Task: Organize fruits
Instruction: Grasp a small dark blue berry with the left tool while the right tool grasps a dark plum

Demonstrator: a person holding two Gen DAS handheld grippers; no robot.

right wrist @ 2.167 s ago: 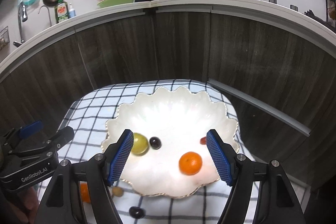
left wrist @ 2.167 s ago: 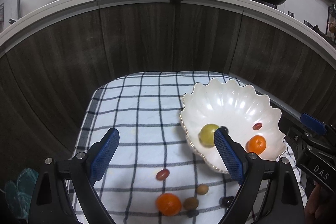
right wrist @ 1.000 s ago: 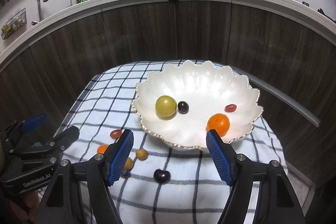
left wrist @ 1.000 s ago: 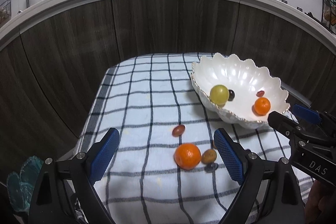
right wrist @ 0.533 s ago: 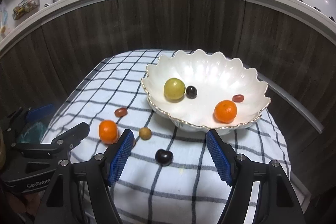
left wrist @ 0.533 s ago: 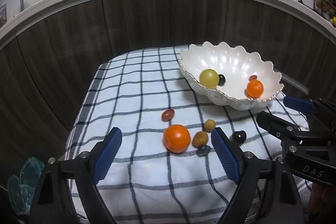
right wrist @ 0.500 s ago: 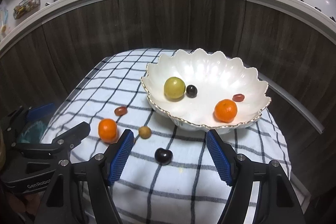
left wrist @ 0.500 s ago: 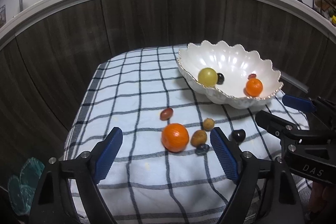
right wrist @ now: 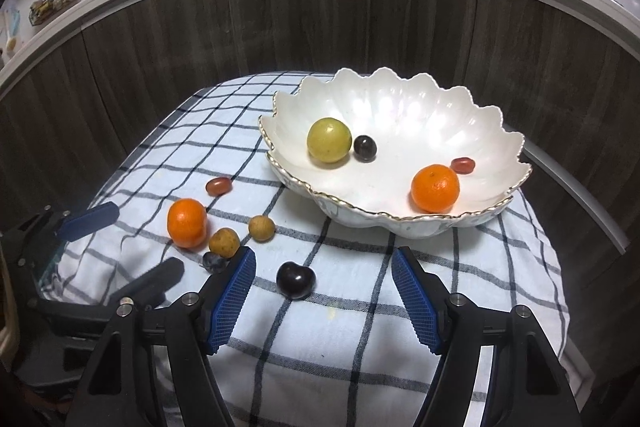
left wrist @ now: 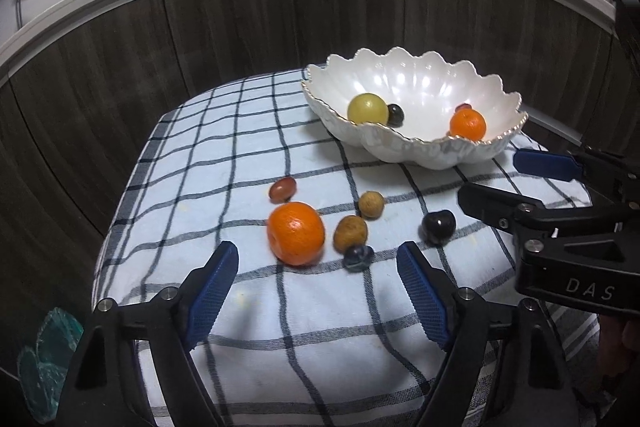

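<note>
My left gripper (left wrist: 316,281) hangs over the checked cloth (left wrist: 248,311) that covers the bench; its jaws have just been closing but stand well apart, empty, with no fruit between the blue pads (left wrist: 212,287). Just beyond its tips lies a loose orange (left wrist: 295,233). To the right of that fruit sit two tan fruits, the nearer (left wrist: 350,233) and the farther (left wrist: 371,204), and a small dark blue fruit (left wrist: 358,257) rests against the nearer tan one. A red oval fruit (left wrist: 282,189) lies just behind the loose orange.

My right gripper (right wrist: 324,293) is also open and empty, its jaws spread wide above the cloth. A dark cherry (right wrist: 295,280) lies on the cloth just ahead of the tips, nearer the left pad and touching neither.

The white scalloped bowl (right wrist: 400,223) stands on the far right part of the cloth. Inside it are a yellow-green fruit (right wrist: 329,140), a dark round fruit (right wrist: 365,148) touching or just beside it, a second orange (right wrist: 435,188) toward the near right wall, and a red oval fruit in the bowl (right wrist: 463,165) just behind that orange.

Each gripper appears at the edge of the other's view, apart from all fruit.
</note>
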